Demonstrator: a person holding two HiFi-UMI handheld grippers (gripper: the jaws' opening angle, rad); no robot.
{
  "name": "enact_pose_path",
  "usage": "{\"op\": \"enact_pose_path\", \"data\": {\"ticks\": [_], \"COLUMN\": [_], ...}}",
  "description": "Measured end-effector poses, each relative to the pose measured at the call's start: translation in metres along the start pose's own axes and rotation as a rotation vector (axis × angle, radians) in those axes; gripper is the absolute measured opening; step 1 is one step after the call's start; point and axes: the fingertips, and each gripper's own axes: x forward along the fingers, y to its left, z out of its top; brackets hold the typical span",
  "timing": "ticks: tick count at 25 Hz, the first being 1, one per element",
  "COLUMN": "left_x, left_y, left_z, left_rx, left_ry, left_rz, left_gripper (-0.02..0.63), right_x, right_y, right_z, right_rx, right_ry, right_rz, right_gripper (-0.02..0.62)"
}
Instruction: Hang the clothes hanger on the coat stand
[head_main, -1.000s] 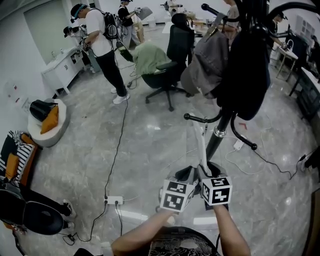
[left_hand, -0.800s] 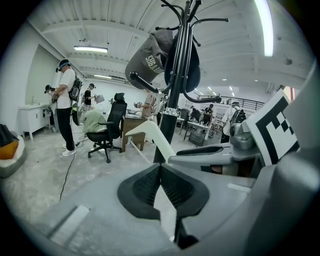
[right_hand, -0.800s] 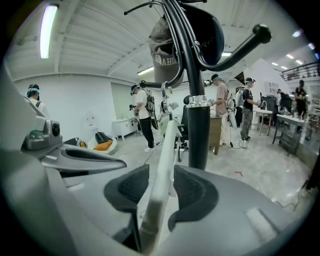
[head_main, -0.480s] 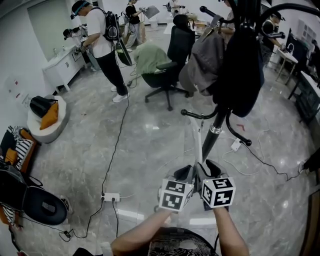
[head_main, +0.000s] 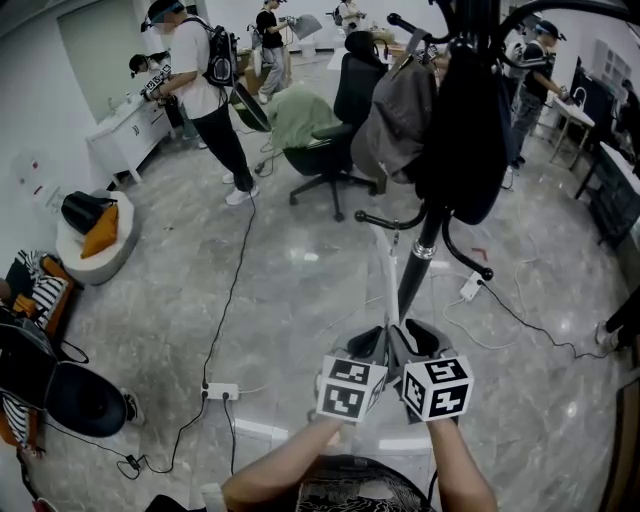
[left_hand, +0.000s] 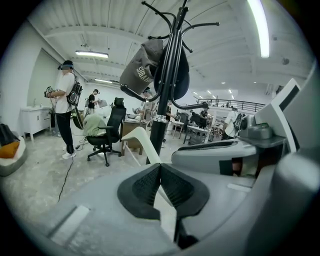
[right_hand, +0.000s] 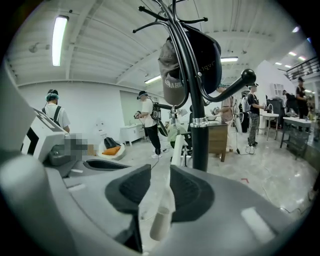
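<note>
clothes hanger (head_main: 388, 288): white, smooth, thin curved bar, long axis up frame centre, just below black round-poled coat stand (head_main: 420, 260) | left gripper (left_hand: 160, 169): pinching hanger | right gripper (right_hand: 160, 174): closing, hanger between jaws, gap showing

The right gripper (right_hand: 160, 172) is closing its jaws around the white clothes hanger (right_hand: 160, 222); the black coat stand (right_hand: 200, 145) rises just beyond.

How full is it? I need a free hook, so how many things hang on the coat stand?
2. In the head view a grey fabric item hangs at the coat stand's left, a black fabric item right beside it. Others may be hidden behind.
</note>
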Motion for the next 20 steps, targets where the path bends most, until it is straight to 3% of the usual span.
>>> {"op": "enact_pose_path", "data": {"ticks": [7,12,20], "left_x": [-0.012,-0.018,-0.028], "left_y": [-0.010,-0.021,-0.032], "left_z": [-0.001,-0.002,-0.006], "left_rx": [-0.003,0.000,0.001], "left_ry": [-0.015,-0.018,-0.033], "left_rz": [0.010,0.009,0.011], "left_gripper": [0.005,0.005,0.005], "right_x": [-0.018,-0.031,-0.045], "right_y": [0.009,0.013,0.020], "right_z": [-0.005,-0.006,-0.012], "right_rx": [-0.029,-0.043,-0.061], "right_ry": [-0.008,-0.017,-0.027], "right_rz": [0.019,0.027,0.041], "right_gripper": [0.094,0.007,0.002]}}
